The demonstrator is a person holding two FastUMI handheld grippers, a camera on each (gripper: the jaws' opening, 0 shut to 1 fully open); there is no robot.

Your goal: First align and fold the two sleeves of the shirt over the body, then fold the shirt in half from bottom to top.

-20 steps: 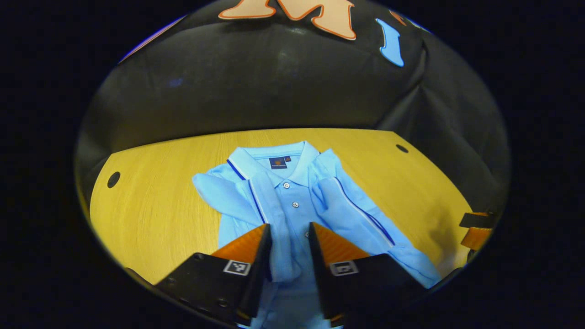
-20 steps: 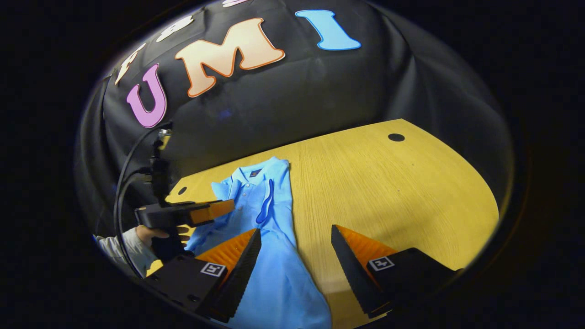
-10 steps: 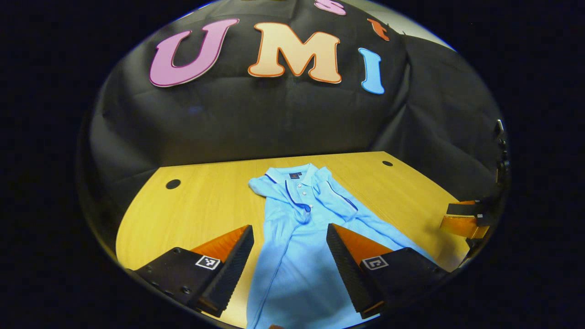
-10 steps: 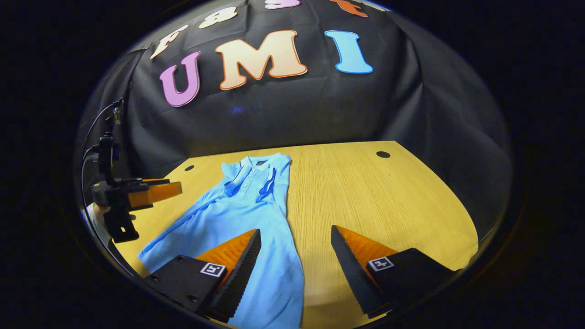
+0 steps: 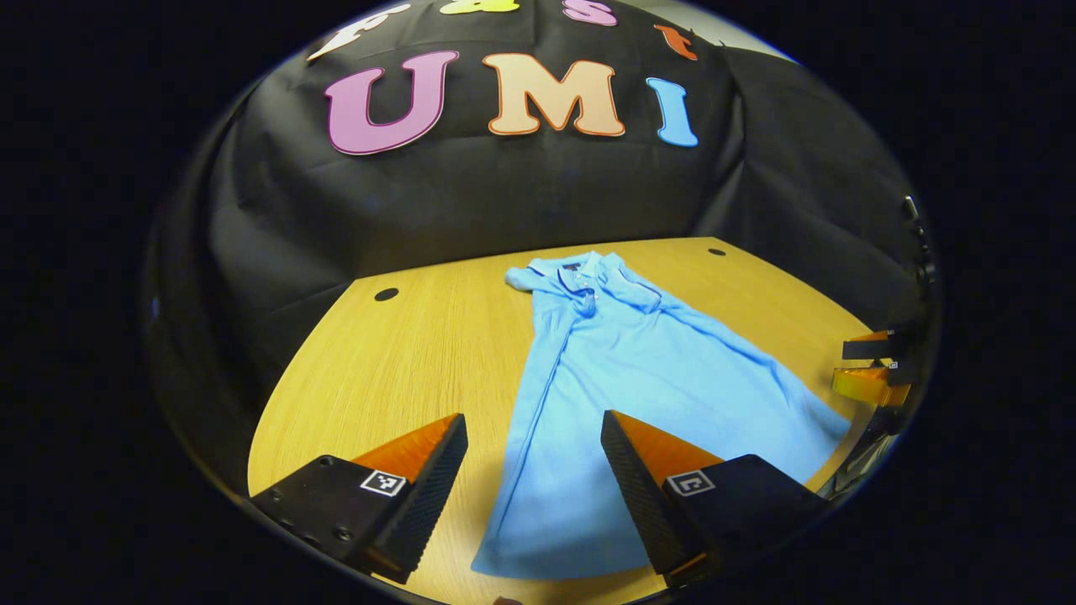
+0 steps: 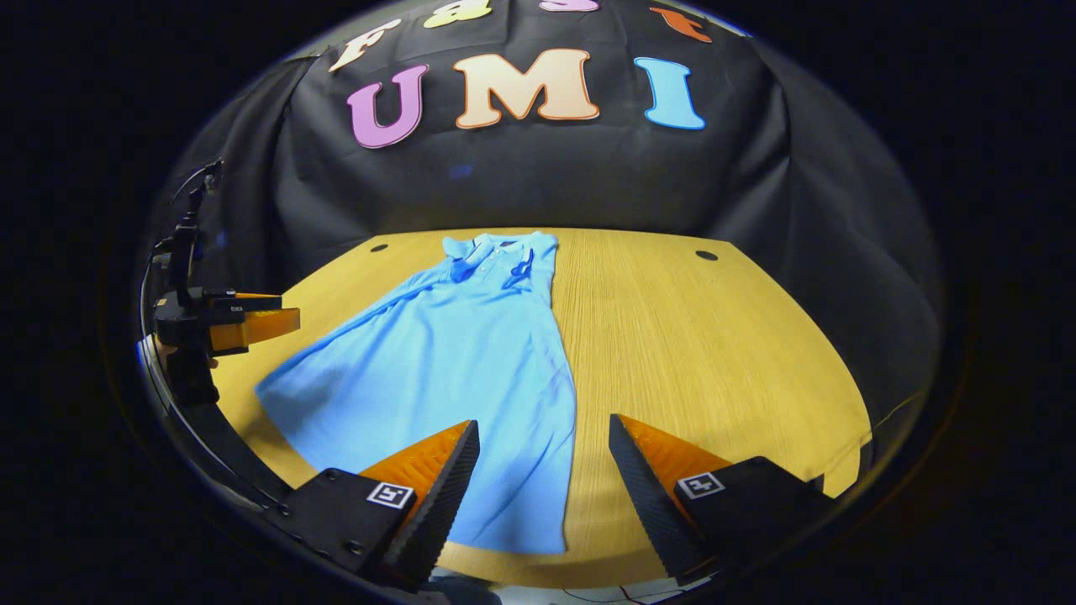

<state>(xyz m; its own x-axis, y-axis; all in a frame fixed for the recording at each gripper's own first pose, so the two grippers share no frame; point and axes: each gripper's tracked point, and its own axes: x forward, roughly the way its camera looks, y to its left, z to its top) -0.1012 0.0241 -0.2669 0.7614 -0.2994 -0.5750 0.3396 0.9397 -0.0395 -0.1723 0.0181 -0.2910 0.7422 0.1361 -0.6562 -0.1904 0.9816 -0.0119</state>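
Note:
A light blue polo shirt (image 5: 622, 370) lies flat on the wooden table (image 5: 403, 370), collar at the far end, both sleeves folded over the body. In the right gripper view the shirt (image 6: 454, 353) stretches from the far collar to its hem near the front edge. My left gripper (image 5: 534, 470) is open above the shirt's lower left part, holding nothing. My right gripper (image 6: 545, 479) is open above the hem's right corner, with nothing between its fingers. The right gripper (image 5: 870, 370) also appears at the far right of the left gripper view, and the left gripper (image 6: 227, 323) at the left of the right gripper view.
The table (image 6: 714, 353) has round cable holes (image 5: 386, 294) near its far corners (image 6: 706, 255). Black cloth walls close in the back and sides. Bare wood lies to the right of the shirt in the right gripper view.
My left gripper let go of the left sleeve, opened and drew back toward the hem. Both grippers pulled back and rose, so the whole shirt now shows.

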